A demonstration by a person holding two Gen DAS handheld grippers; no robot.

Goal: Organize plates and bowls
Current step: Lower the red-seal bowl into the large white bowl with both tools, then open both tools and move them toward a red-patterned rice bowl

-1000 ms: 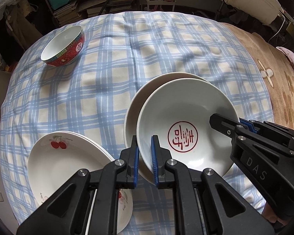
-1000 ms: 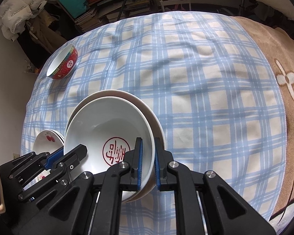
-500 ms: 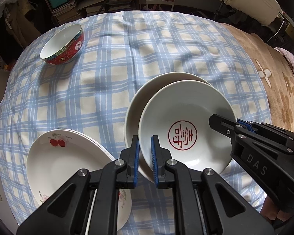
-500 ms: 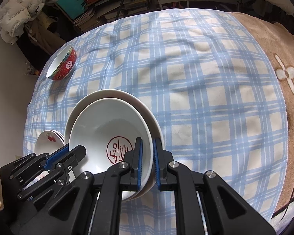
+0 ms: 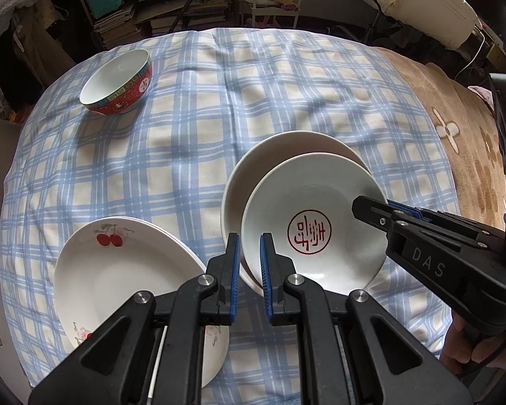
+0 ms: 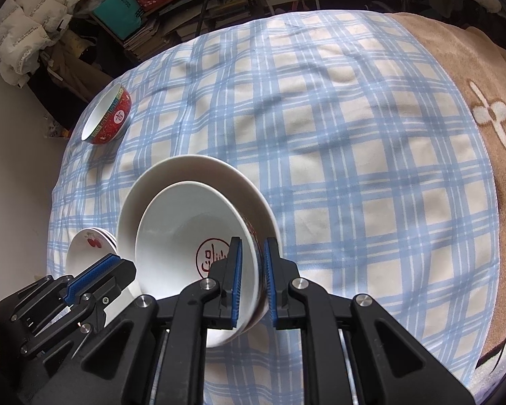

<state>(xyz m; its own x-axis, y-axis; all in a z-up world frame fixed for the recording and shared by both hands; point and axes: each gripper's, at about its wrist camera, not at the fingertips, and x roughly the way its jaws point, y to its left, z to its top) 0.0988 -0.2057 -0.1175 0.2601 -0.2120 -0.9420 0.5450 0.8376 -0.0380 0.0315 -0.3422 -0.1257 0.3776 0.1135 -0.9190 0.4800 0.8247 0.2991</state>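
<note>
Both grippers are pinching the same white bowl with the red seal (image 5: 308, 233), which is sitting inside a larger plain plate (image 5: 253, 168) on the blue-checked cloth (image 5: 192, 141). The left gripper (image 5: 249, 270) is clamped on its near left rim, the right gripper (image 6: 252, 281) on the opposite rim. With two grips on one rim, any uneven pull is likely to twist the bowl free or drag the plate beneath along. The cherry plates (image 5: 118, 270) are lying just beside, so a slip could knock them. The red bowl (image 5: 118, 84) is standing well apart at the far corner.
</note>
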